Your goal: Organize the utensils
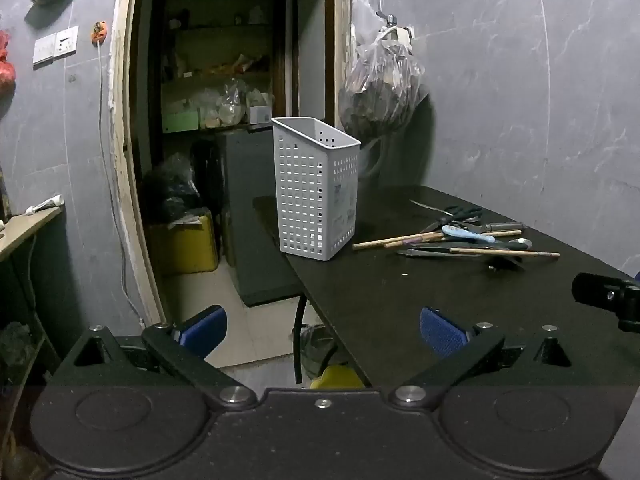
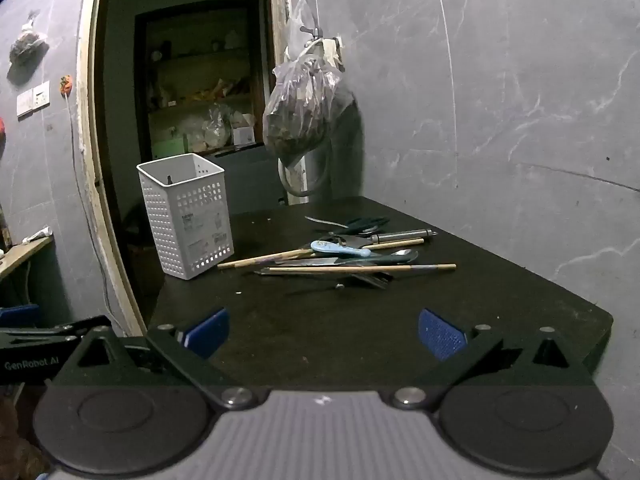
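A white perforated utensil basket [image 1: 316, 188] [image 2: 186, 216] stands upright near the left edge of a dark table [image 1: 400, 292] [image 2: 280, 312]. To its right lies a loose pile of utensils [image 1: 460, 240] [image 2: 340, 256]: wooden chopsticks [image 2: 360, 268], a light blue spoon [image 2: 340, 249], dark scissors [image 2: 368, 223], knives and a metal tool. My left gripper [image 1: 322, 332] hangs open off the table's left front corner, nothing between its blue pads. My right gripper [image 2: 322, 334] is open over the table's front part, well short of the pile.
A plastic bag [image 1: 380, 92] [image 2: 304, 112] hangs on the grey wall behind the table. An open doorway [image 1: 224, 120] with shelves lies to the left. A yellow container [image 1: 184, 244] sits on the floor there. A wooden shelf [image 1: 24, 228] juts out at far left.
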### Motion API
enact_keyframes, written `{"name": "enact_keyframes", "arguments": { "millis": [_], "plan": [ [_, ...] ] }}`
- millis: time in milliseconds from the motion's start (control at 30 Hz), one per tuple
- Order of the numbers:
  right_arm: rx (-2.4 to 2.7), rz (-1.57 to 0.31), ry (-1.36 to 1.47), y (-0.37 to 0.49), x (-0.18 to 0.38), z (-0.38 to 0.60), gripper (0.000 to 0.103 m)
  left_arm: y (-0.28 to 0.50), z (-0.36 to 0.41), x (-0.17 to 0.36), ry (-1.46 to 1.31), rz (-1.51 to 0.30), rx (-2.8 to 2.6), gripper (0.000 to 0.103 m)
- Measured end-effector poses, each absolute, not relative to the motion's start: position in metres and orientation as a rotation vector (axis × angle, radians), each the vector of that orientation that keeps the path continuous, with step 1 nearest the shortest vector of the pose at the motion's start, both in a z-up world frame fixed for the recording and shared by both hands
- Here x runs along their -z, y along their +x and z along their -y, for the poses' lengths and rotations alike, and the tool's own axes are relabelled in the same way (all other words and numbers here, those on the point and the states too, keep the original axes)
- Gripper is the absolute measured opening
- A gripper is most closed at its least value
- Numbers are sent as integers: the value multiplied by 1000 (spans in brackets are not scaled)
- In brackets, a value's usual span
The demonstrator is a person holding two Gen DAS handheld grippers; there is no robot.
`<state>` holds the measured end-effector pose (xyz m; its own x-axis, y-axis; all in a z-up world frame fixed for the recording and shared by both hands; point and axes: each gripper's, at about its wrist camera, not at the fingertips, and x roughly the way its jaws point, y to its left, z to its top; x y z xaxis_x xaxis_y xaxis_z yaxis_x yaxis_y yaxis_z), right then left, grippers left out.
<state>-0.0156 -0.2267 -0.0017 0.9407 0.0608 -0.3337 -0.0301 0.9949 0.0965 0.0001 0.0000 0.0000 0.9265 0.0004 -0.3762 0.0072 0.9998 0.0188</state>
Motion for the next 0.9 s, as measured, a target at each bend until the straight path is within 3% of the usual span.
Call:
{"name": "enact_keyframes", "arguments": {
  "millis": [900],
  "plan": [
    [-44, -349, 92, -12, 3, 226, 103, 3, 2, 4, 22, -397, -1, 102]
  ]
}}
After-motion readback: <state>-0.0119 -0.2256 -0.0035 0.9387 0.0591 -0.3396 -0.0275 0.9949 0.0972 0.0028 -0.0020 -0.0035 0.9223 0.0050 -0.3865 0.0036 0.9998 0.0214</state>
